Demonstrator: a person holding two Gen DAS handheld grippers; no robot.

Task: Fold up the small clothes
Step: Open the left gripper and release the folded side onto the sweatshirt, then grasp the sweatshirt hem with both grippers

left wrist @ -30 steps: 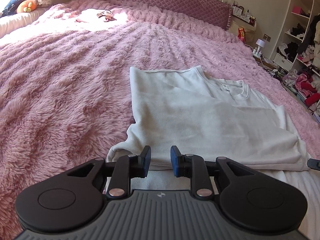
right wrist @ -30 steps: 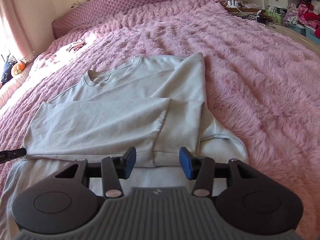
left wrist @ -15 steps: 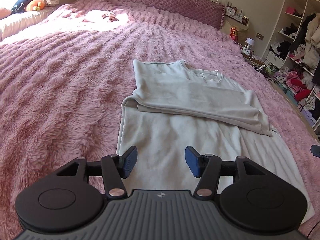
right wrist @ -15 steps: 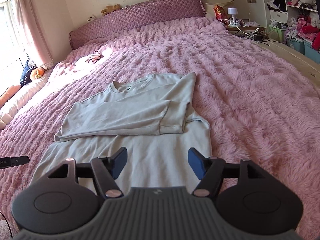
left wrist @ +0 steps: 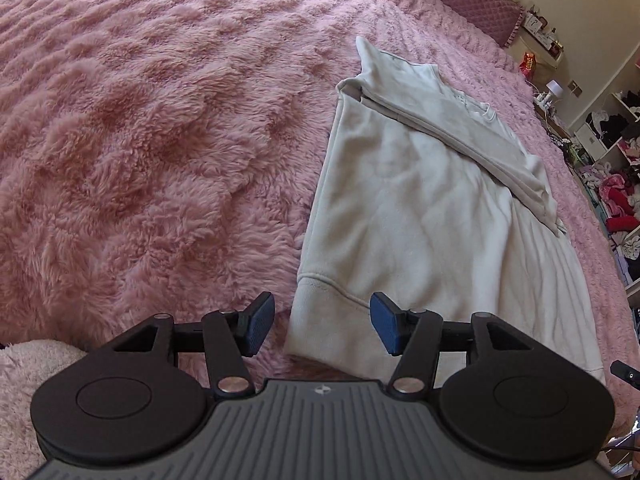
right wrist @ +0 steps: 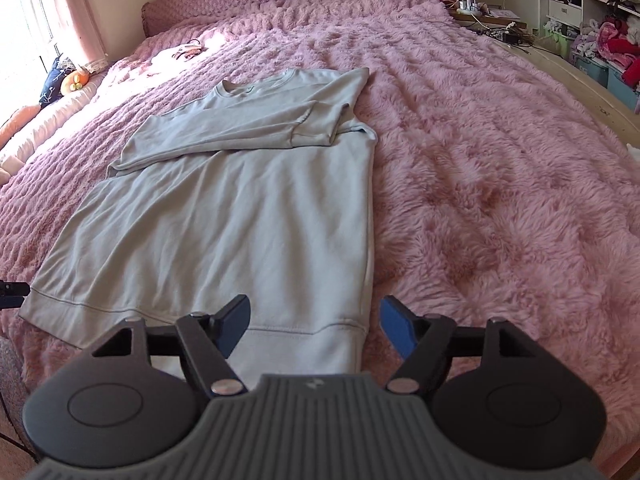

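With both sets of jaws spread and empty, your left gripper [left wrist: 322, 328] and right gripper [right wrist: 314, 330] hover at the hem corners of the pale sweatshirt [right wrist: 224, 220], flat on the pink fluffy bedspread [right wrist: 500, 168]. You risk pinching one layer or snagging fur. No writing is legible.

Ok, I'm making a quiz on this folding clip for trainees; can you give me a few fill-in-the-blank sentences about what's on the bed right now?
1. The sweatshirt lies on a fluffy blanket whose colour is ____.
2. Both sleeves are folded across the ____ of the sweatshirt.
3. The left gripper and the right gripper both have their jaws ____.
4. Each gripper is poised over a corner of the sweatshirt's bottom ____.

Missing words: pink; chest; open; hem
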